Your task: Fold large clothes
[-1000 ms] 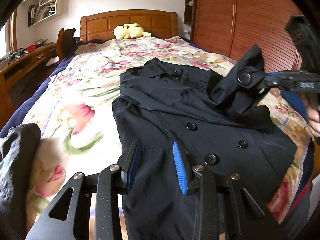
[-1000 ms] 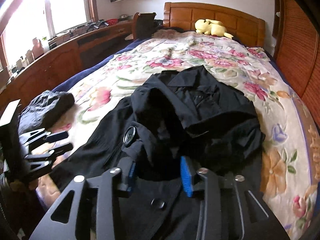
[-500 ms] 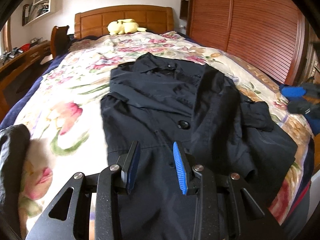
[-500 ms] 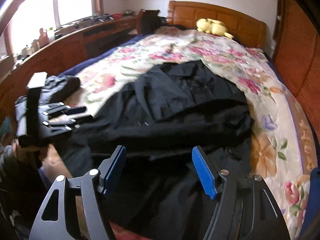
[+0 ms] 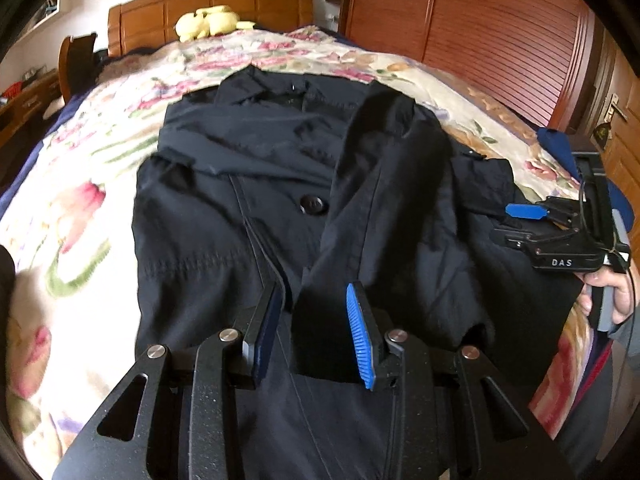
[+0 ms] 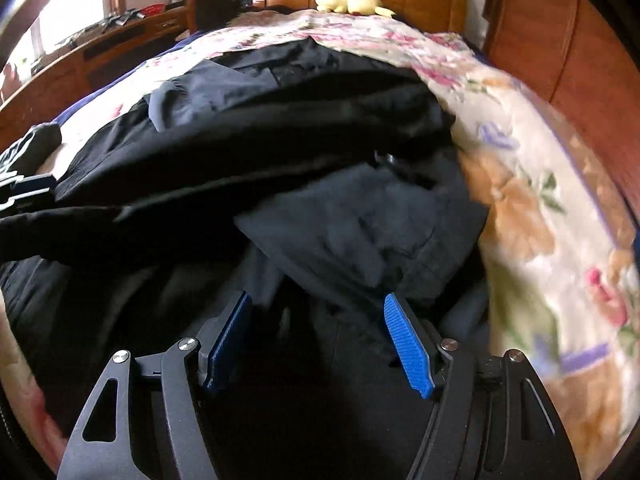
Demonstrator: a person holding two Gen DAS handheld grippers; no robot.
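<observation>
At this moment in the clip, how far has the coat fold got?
Early stage. Done: the dark coat lies flat on the floral bedspread, and one sleeve is folded down its front. In hand: nothing. The left gripper hovers with the sleeve's end between its blue pads, not pinched; the right gripper is open over the coat's edge. Left: the sides and the lengthwise fold.
</observation>
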